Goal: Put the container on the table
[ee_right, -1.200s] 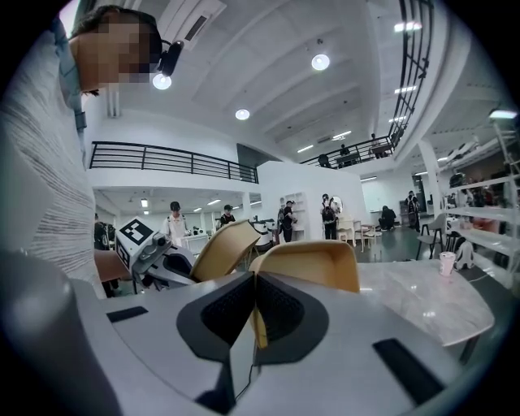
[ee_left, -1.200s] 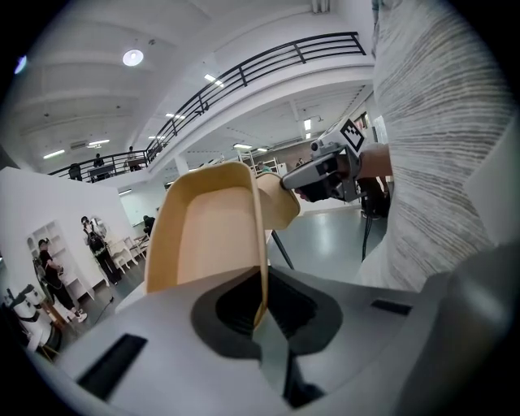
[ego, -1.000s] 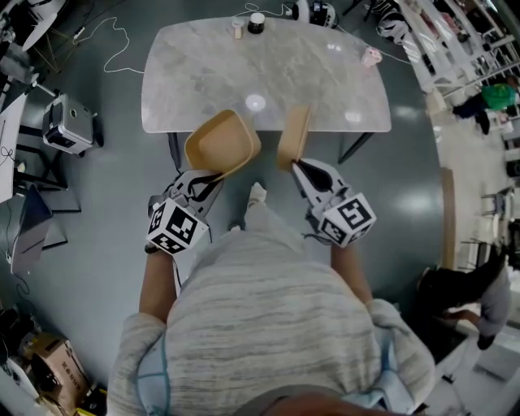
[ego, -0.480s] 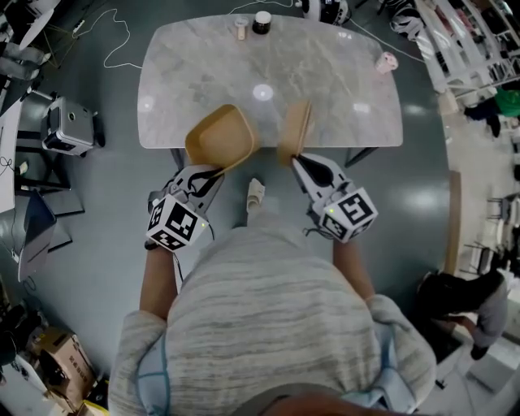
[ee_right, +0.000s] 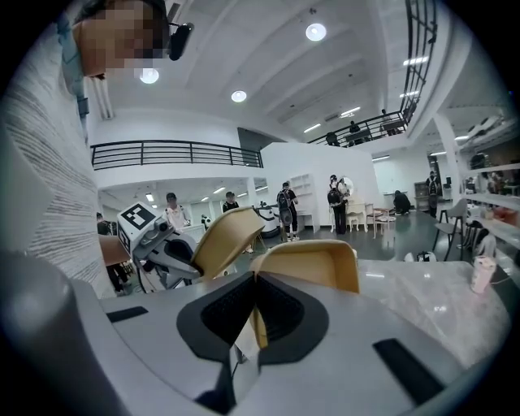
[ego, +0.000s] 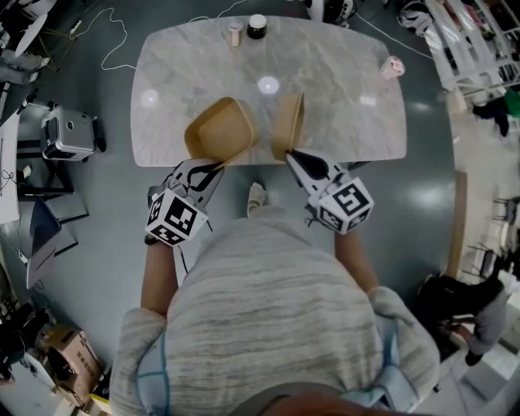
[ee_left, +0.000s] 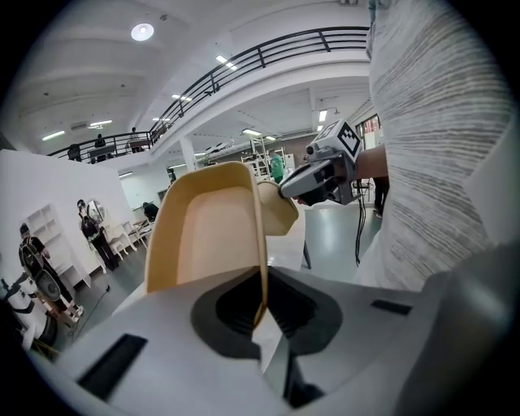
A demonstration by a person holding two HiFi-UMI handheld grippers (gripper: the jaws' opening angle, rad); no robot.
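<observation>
Two tan containers are held up over the near edge of the marble table (ego: 341, 106). My left gripper (ego: 209, 167) is shut on the rim of the open one (ego: 219, 130), which faces up in the head view. In the left gripper view that container (ee_left: 207, 236) stands upright in the left gripper (ee_left: 260, 313). My right gripper (ego: 292, 156) is shut on the second container (ego: 288, 126), seen edge-on. In the right gripper view this container (ee_right: 313, 264) rises from the right gripper (ee_right: 252, 325), with the marble table (ee_right: 422, 296) beyond.
At the table's far edge stand a small jar (ego: 235, 32) and a dark jar (ego: 257, 24); a pink cup (ego: 392, 67) sits at the right. A grey box (ego: 69, 130) and cables lie on the floor at left. Shelving stands at the far right.
Both grippers with their containers have moved forward, from in front of the table's near edge to over it. The person has stepped closer to the table.
</observation>
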